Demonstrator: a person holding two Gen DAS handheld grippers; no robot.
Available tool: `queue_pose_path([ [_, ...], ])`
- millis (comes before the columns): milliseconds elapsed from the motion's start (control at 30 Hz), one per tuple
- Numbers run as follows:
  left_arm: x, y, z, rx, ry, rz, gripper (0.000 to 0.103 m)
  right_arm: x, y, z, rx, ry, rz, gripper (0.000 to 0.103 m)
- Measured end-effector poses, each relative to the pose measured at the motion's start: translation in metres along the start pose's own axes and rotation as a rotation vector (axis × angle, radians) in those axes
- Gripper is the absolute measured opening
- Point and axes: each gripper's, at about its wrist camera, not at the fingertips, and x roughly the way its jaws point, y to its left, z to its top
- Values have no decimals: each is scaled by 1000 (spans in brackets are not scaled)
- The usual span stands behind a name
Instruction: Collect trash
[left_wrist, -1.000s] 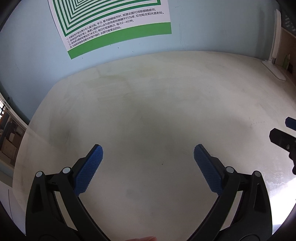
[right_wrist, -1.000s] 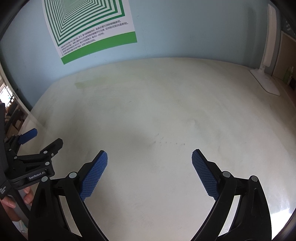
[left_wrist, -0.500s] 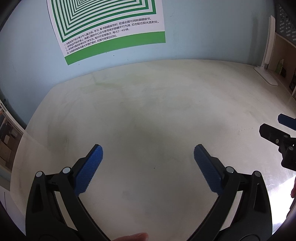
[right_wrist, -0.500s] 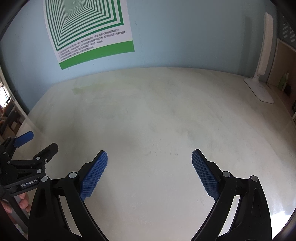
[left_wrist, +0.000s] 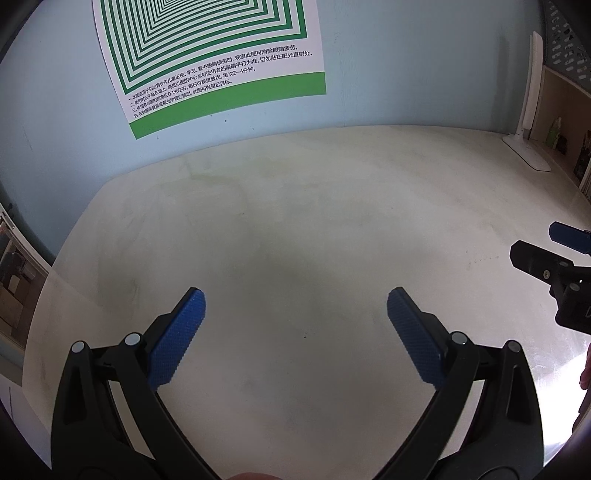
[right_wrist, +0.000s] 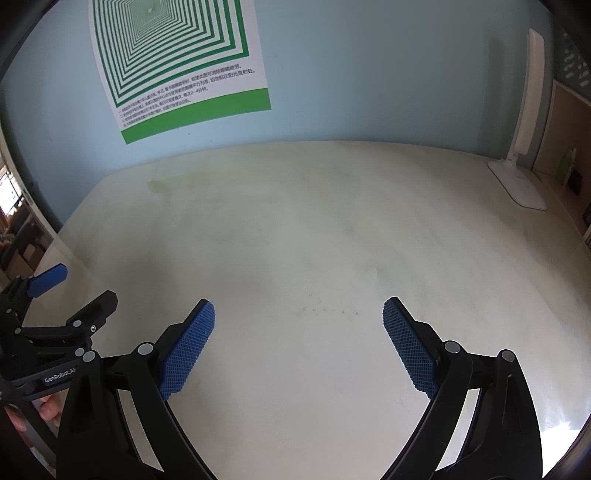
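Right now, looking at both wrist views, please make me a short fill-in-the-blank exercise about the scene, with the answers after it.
1. The jaws of the left gripper and the right gripper both stand ____.
2. The poster on the blue wall has stripes of white and ____.
3. The white desk lamp stands at the table's far ____ corner.
4. Between the right gripper's fingers there is ____.

Answers: open; green; right; nothing

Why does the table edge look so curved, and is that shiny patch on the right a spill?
Both wrist views: fisheye lens bends the table edge. Left wrist view: the bright patch looks like glare. Right wrist view: similar sheen near the lamp side.
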Motion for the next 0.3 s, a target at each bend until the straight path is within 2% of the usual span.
queue_pose_path([
  [133, 7, 4, 2, -35, 49, -21, 96, -1, -2, -1, 2, -2, -4, 92],
  [300, 7, 8, 1, -53, 58, -19, 96, -1, -5, -1, 13, -3, -18, 92],
])
